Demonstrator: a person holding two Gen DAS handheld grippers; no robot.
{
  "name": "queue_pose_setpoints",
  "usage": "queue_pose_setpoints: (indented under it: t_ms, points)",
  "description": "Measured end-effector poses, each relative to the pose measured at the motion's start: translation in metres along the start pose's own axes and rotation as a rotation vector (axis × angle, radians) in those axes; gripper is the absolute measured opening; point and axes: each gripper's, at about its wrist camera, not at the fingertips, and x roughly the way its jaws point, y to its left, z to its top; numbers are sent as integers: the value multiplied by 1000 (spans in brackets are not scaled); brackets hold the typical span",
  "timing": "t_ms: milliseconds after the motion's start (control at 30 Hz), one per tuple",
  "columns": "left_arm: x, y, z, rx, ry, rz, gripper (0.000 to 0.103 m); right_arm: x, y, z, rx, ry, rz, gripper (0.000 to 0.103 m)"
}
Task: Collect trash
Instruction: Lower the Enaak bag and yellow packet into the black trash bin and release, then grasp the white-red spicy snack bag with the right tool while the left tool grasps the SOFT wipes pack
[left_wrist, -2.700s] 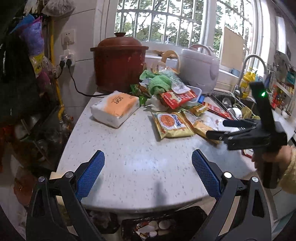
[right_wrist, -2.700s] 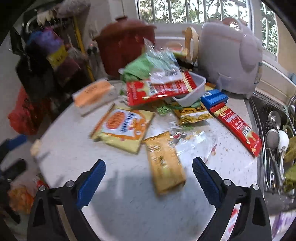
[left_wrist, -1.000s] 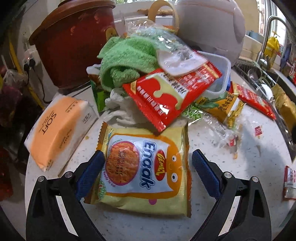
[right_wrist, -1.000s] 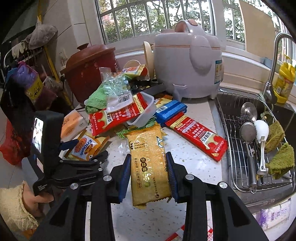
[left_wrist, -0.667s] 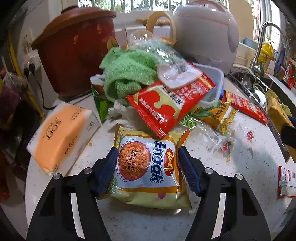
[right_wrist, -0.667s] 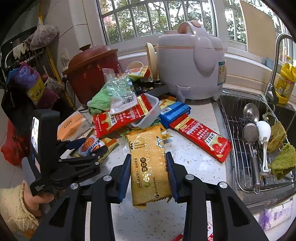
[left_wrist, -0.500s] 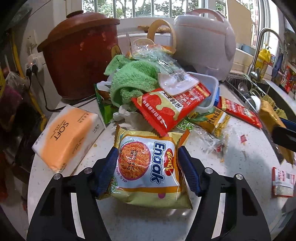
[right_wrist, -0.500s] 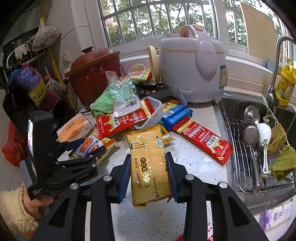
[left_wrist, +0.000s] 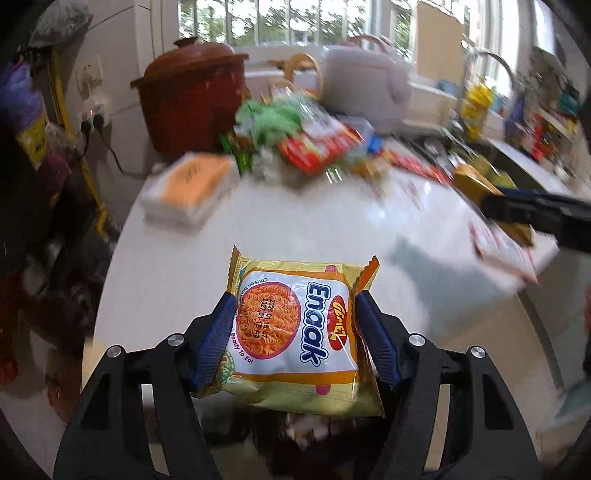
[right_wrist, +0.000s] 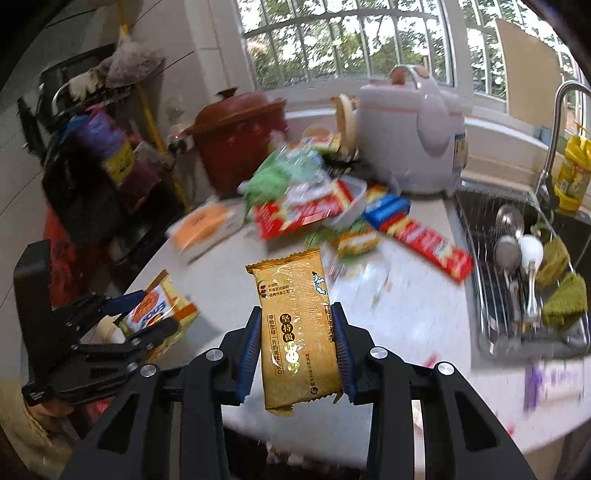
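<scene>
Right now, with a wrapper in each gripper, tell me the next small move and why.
Probably carry both back over the counter's near edge and release. The left gripper grips the Enaak noodle packet, the right gripper the gold wrapper, and a dark bin opening with scraps shows just below them.

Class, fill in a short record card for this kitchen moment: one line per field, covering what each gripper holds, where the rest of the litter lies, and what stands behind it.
left gripper: shut on Enaak noodle packet
right gripper: shut on gold wrapper
both packets: lifted off the white counter
remaining litter: red wrapper and blue packet on the counter
behind the litter: brown clay pot, rice cooker
beside the counter: sink rack
</scene>
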Motion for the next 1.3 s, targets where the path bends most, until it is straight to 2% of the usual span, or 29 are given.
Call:
queue_pose_setpoints:
  t_ms: [133,267,367,600,633,667,700,833,933,1000,1033,1100,1133,1167,1300]
  points:
    - [-23,-10,-58,20,119,-61,65,-11,13,-54,24,135,36,37]
    - [-8,-20,-104,15,224,-97,66,4,15,-104,65,256,44,37]
    - [22,-24,-130,-2,275,-112,66,33,11,-140,81,332,37,37]
    - [125,-28,-190,-33,366,-105,68,127,-3,-211,37,475,8,37]
    - [136,-28,-195,-30,370,-102,71,138,-4,-217,24,481,4,43]
    - [147,-30,-201,-23,374,-94,77,150,-6,-223,1,492,-16,67]
    - [156,-32,-206,-8,375,-75,86,156,-8,-227,-2,497,-31,77]
    - [154,-37,-209,41,349,-83,87,146,-14,-230,-31,461,-64,82]
    - [129,-34,-197,62,312,-129,88,114,-14,-218,-29,432,-71,82]
    - [107,-33,-185,73,290,-143,88,77,-10,-197,-34,372,-68,82]
    - [97,-32,-177,73,276,-154,88,50,-6,-180,-42,316,-64,82]
    - [73,-34,-159,79,235,-170,89,9,-1,-149,-54,203,-71,89]
    - [60,-35,-149,80,210,-177,90,-4,-3,-133,-66,152,-88,99]
    - [50,-35,-138,83,190,-173,91,-21,-7,-113,-91,86,-115,98]
    - [24,-35,-103,83,113,-161,91,-41,-37,-68,-147,-2,-222,98]
